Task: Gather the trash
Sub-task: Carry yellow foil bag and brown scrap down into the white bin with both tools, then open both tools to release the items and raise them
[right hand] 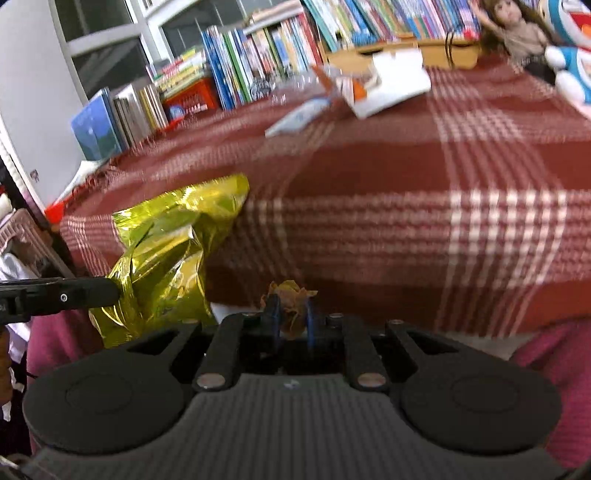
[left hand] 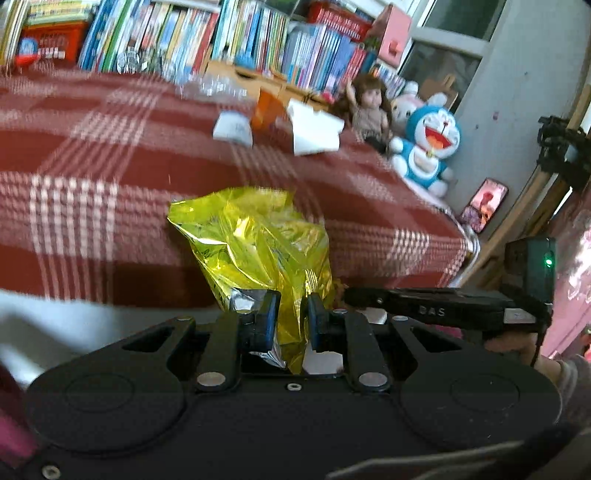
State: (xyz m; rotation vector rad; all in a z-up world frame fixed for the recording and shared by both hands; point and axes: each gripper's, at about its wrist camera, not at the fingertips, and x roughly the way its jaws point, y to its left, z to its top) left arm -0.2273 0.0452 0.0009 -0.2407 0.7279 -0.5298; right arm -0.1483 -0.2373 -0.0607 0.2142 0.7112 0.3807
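My left gripper [left hand: 291,317] is shut on the lower end of a crumpled yellow foil bag [left hand: 255,240], held up in front of the red plaid blanket [left hand: 110,155]. The same bag [right hand: 166,251] shows at the left of the right wrist view, with a left finger [right hand: 59,295] beside it. A small crumpled brown-yellow scrap [right hand: 291,295] is pinched in my right gripper [right hand: 293,314], which is shut on it. Farther back on the blanket lie white paper [left hand: 314,129], an orange wrapper [left hand: 267,110], a white packet [left hand: 232,127] and clear plastic [left hand: 210,86].
Rows of books [left hand: 221,33] line the far side. A doll [left hand: 369,107] and a blue plush toy [left hand: 428,147] sit at the blanket's far right corner. A phone [left hand: 485,203] and a black tripod [left hand: 561,147] stand by the wall. A pink sleeve [right hand: 554,369] is close to me.
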